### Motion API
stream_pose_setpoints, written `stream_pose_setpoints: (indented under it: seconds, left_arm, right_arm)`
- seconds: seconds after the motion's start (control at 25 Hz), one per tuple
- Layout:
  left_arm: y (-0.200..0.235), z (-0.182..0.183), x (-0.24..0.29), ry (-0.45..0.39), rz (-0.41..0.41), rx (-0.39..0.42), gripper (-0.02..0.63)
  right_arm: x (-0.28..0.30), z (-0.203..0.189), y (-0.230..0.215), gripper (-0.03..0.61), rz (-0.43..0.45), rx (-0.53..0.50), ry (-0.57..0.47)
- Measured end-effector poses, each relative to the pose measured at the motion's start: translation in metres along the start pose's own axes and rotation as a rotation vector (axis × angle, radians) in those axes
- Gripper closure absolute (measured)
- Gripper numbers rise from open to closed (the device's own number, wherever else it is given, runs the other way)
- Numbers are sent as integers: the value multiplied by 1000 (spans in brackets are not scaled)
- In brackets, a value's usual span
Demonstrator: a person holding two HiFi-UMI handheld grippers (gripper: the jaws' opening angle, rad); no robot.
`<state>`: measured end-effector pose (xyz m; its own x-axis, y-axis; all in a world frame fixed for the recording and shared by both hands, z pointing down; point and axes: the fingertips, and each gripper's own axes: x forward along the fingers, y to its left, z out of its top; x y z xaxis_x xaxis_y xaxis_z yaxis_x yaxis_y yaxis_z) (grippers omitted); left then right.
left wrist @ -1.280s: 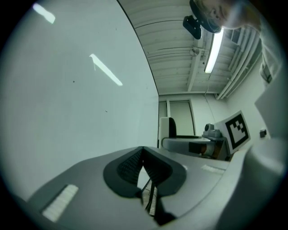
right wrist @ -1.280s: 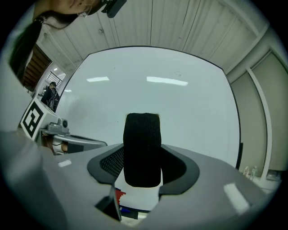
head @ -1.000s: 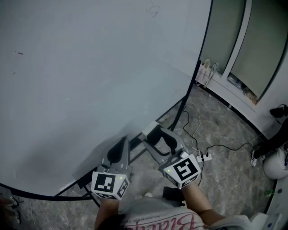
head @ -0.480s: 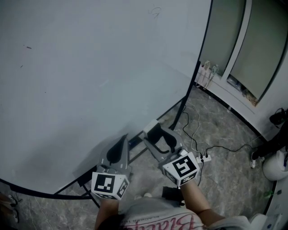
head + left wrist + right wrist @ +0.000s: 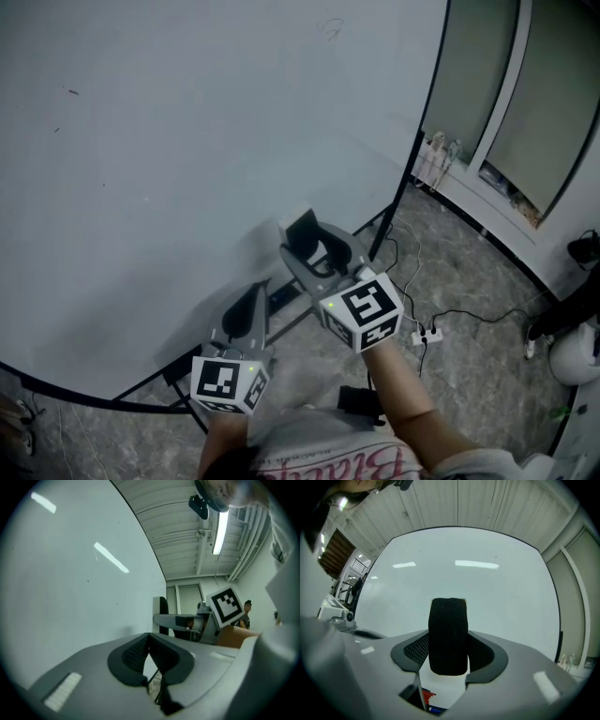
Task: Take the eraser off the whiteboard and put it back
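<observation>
The large whiteboard [image 5: 187,141] fills the left and middle of the head view and most of the right gripper view [image 5: 487,588]. My right gripper [image 5: 309,246] is shut on the eraser [image 5: 302,231], a black felt block with a white back, held close in front of the board's lower part. Seen along the right gripper's jaws, the eraser [image 5: 448,634] stands upright between the pads of the right gripper [image 5: 448,651]. Lower and to the left, my left gripper [image 5: 254,295] is shut with nothing in it, and its pads meet at the tip [image 5: 149,641]. The right gripper [image 5: 176,619] also shows beside the left gripper.
The whiteboard's black stand legs [image 5: 281,300] reach onto the stone floor below the grippers. A white power strip with cables [image 5: 427,333] lies on the floor at the right. Glass doors [image 5: 525,122] line the right wall, with small bottles [image 5: 436,155] at their foot.
My right gripper has risen and moved up-left toward the board with the eraser still in it. The left gripper has stayed where it was.
</observation>
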<state>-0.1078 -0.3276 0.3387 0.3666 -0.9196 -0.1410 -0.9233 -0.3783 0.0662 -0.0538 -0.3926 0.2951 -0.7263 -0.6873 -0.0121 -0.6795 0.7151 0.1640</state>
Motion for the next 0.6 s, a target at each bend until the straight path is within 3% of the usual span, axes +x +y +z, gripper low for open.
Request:
stream_pose_setpoints:
  seconds: [0.6]
  left_arm:
    - [7, 0, 0, -2, 27, 4, 615]
  right_arm:
    - [65, 30, -5, 342, 1, -47, 9]
